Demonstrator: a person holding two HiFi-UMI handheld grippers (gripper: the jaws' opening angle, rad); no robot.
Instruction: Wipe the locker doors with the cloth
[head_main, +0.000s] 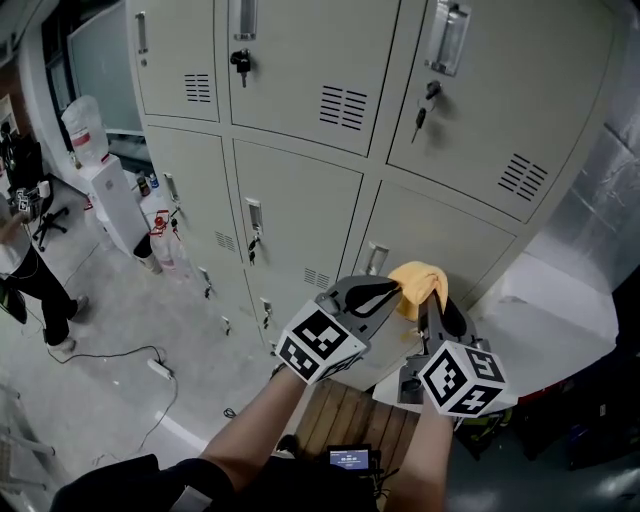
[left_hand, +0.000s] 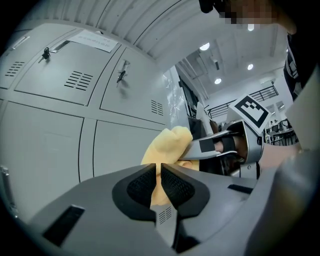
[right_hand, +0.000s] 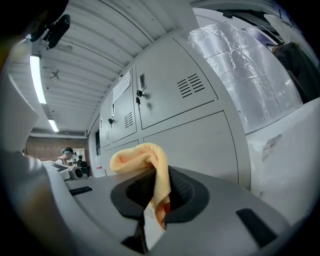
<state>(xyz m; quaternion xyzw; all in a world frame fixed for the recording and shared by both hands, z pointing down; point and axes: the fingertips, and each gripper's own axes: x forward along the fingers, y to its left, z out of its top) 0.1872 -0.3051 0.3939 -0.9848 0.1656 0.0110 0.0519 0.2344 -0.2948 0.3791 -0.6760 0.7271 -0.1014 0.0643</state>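
Locker doors, pale grey and vented, are filling the head view in three columns, all closed. The right gripper is hovering just before a lower door, its jaws clamping a fold of the yellow cloth, which is bunching above the tips close to the door. The left gripper is standing beside it, jaws only a narrow slit apart, tips at the cloth's edge. Keys are hanging in several locks.
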